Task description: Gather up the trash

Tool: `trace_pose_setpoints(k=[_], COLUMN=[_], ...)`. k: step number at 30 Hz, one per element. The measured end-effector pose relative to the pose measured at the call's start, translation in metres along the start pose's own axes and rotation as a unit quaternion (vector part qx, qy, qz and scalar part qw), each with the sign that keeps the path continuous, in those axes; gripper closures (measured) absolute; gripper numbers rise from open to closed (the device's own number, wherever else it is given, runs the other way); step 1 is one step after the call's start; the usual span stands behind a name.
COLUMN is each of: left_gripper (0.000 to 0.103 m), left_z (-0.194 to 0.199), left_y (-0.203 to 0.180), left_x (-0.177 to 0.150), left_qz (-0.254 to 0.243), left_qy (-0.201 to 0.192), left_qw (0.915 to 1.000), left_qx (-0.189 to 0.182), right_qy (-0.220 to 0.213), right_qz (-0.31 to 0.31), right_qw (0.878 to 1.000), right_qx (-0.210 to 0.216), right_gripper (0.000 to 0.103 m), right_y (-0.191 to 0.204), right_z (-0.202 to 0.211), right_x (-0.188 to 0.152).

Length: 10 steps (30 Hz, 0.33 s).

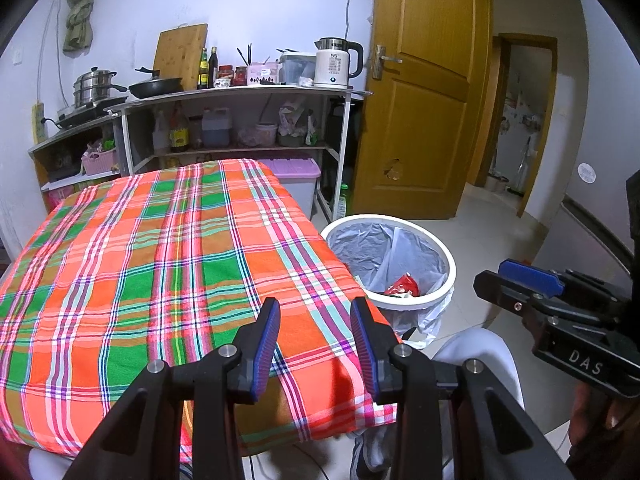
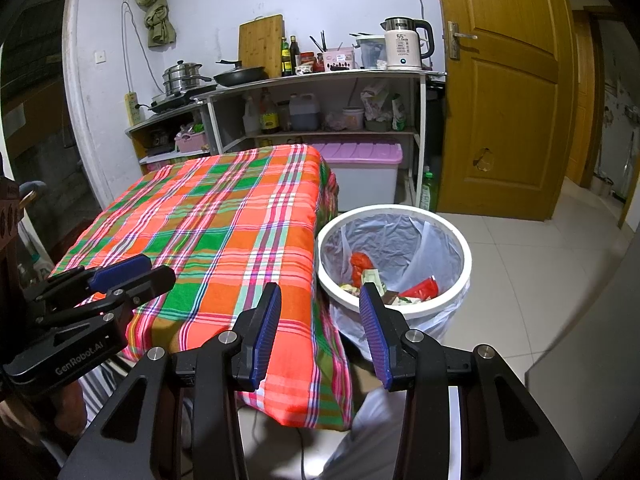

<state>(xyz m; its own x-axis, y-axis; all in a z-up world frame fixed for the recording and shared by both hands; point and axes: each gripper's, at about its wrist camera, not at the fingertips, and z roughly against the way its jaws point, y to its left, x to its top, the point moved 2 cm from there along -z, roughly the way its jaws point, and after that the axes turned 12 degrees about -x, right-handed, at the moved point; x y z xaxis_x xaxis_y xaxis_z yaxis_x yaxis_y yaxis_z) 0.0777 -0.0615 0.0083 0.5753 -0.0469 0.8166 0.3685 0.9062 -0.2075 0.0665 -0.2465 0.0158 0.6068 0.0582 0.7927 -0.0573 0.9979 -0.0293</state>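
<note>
**Trash lies in the bin; both grippers are held empty above the table**

Crumpled red wrappers and mixed paper scraps (image 2: 384, 284) are seen at the bottom of the round white plastic bin lined with a translucent bag (image 2: 456, 240), which stands on the pale tiled floor just beside the table, at about three o'clock from it. In the right wrist view the red pieces are bunched toward the near side of the liner, one upright and one lying flat; the smaller scraps among them cannot be told apart. The bag's edge is folded over the rim and hangs loosely outside.

No loose trash is visible on the orange, green and pink plaid tablecloth (image 1: 160, 240); its surface is seen bare in both views.

The left gripper (image 1: 316, 344) is held over the near edge of the cloth, its blue ribbed pads set wide apart with nothing between them. The right gripper (image 2: 320, 328) is poised over the table's corner nearest the bin, likewise spread wide and empty.

The collecting is judged to be finished or nearly so. If anything is left, the next move calls for a search beyond the tabletop, since nothing to be gripped is shown within reach.
</note>
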Motion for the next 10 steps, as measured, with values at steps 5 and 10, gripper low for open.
trace_pose_setpoints(k=[5,10], left_gripper=[0.067,0.067], left_z=[-0.0012,-0.0024], left_y=[-0.0006,-0.0024], left_x=[0.0000,-0.0001], left_qz=[-0.001,-0.004], left_qy=[-0.004,-0.005], left_qw=[1.0000,1.0000], left_qx=[0.002,0.000], right_qy=[0.001,0.003], right_qz=[0.000,-0.002], right_qw=[1.000,1.000], right_qx=[-0.001,-0.002], right_gripper=[0.061,0.061], right_y=[-0.0015,-0.0036], right_z=[-0.0008,-0.0029], right_x=[-0.0006,-0.0024])
